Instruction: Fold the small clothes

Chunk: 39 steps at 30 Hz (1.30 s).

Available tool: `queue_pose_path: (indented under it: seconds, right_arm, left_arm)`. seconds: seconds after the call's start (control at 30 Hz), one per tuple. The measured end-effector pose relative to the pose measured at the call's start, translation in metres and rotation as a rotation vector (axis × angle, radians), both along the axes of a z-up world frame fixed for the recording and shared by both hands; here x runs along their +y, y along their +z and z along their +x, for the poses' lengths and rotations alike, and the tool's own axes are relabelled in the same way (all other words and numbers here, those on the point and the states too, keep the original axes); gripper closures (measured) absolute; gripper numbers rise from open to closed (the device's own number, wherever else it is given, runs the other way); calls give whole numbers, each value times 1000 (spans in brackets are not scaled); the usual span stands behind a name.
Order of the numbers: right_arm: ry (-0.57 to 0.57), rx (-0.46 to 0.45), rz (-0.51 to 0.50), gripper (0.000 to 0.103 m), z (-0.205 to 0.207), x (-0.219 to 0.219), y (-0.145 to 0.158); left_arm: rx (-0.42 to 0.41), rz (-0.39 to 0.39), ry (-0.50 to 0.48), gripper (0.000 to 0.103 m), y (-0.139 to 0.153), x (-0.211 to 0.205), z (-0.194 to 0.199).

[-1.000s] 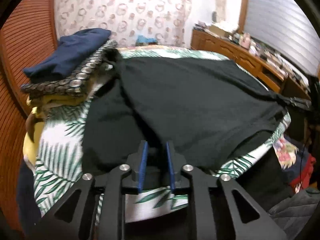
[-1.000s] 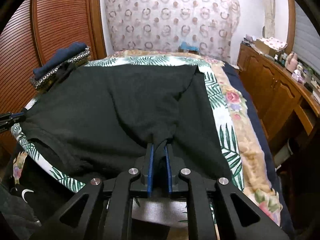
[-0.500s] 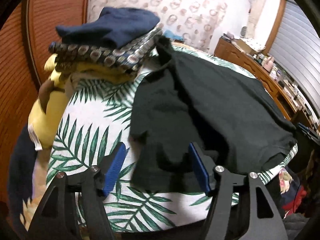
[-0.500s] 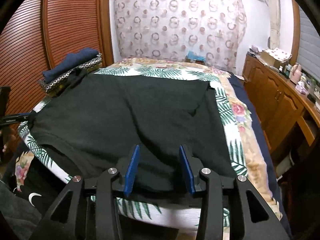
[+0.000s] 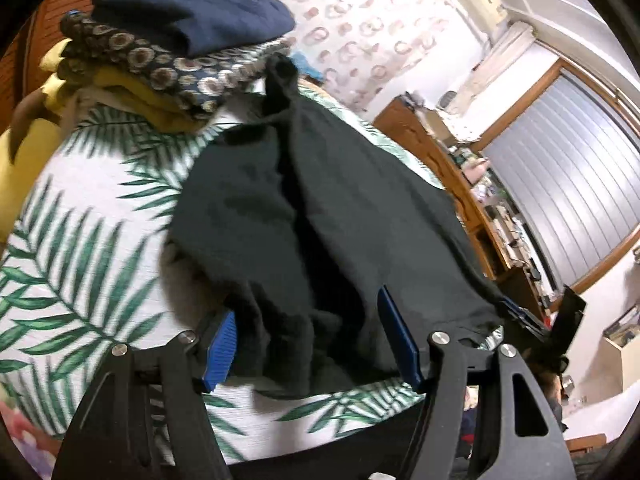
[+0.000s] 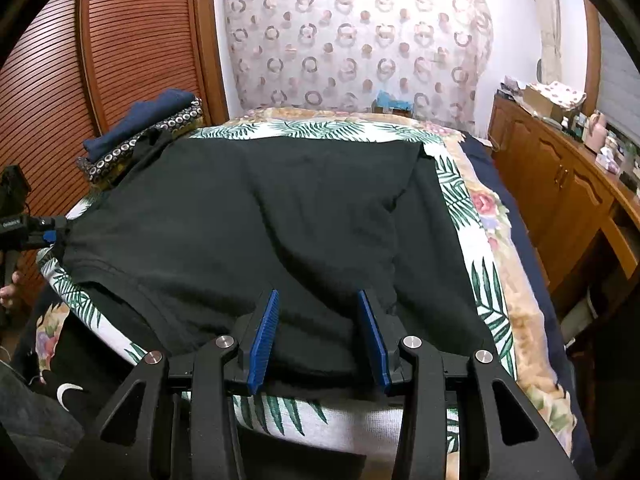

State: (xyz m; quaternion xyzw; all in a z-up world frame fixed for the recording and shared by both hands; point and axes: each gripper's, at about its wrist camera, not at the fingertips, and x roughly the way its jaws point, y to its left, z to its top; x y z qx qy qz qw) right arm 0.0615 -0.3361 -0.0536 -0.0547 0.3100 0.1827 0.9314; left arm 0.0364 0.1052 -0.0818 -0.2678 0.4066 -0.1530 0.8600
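Note:
A black T-shirt [image 6: 280, 216] lies spread on the palm-leaf bedspread [image 6: 460, 196], its sides folded inward. In the left wrist view the shirt [image 5: 312, 220] shows a bunched fold near the bed's edge. My left gripper [image 5: 316, 344] is open, its blue pads on either side of that bunched fold, not pinching it. My right gripper [image 6: 318, 338] is open over the shirt's near hem, touching nothing I can see. The left gripper also shows at the shirt's left corner in the right wrist view [image 6: 48, 234].
A stack of folded clothes [image 5: 180, 52], navy on top, patterned and yellow below, sits at the bed's far left corner, and also shows in the right wrist view [image 6: 140, 132]. A wooden dresser [image 6: 560, 184] runs along the right. A slatted wardrobe [image 6: 100, 60] stands left.
Both grippers were shut on the shirt a second ago and have opened, letting the fabric drop onto the bed. The left gripper swung left and closer to the bunched fold.

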Motion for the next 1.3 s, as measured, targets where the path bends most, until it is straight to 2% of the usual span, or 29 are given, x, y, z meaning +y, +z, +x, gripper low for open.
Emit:
queue_pose_path:
  seconds: [0.1,0.17,0.27,0.3,0.37,0.4,0.47,0.53,0.63,0.77,0.9,1.07,1.3]
  right_arm:
    - [-5,9,-2,61,2,2,-2]
    - [-9,15,0,61,3,2,-4]
    - [-12,20,0,61,3,3,-5]
    - [-13,21,0,61,4,3,-5]
    - [-13,21,1,61,3,3,-4]
    - [-14,22,4,61,3,3,-4]
    - [-18,23,11,61,4,1,-4]
    - [-21,24,17,61,3,0,-5]
    - [-23,22,25,61,1,-2,-5]
    - [-31,18,37,61,-3,-5,-5]
    - [-44,13,54,61,-6,-11,-6]
    - [-73,1,64,61,-12,-18,-6]
    - [-123,-29,90,61,-31,-38,-1]
  left_arm:
    - [18,39,-39,36,-2,-18,4]
    - [8,117,-43,36,1,-31,5]
    - [4,189,-44,38,2,-41,9]
    - [4,216,-42,42,2,-43,10]
    - [10,304,-29,62,2,-51,14]
    - [14,329,-30,67,1,-54,17]
    - [10,332,-41,91,2,-53,19]
    - [-7,353,-53,94,7,-56,20]
    - [-74,360,-73,94,25,-66,16]
    - [-179,346,-116,94,63,-90,16]
    - [-249,346,-196,95,96,-124,29]
    - [-332,364,-344,95,134,-196,61]
    - [-361,354,-536,95,155,-288,85]
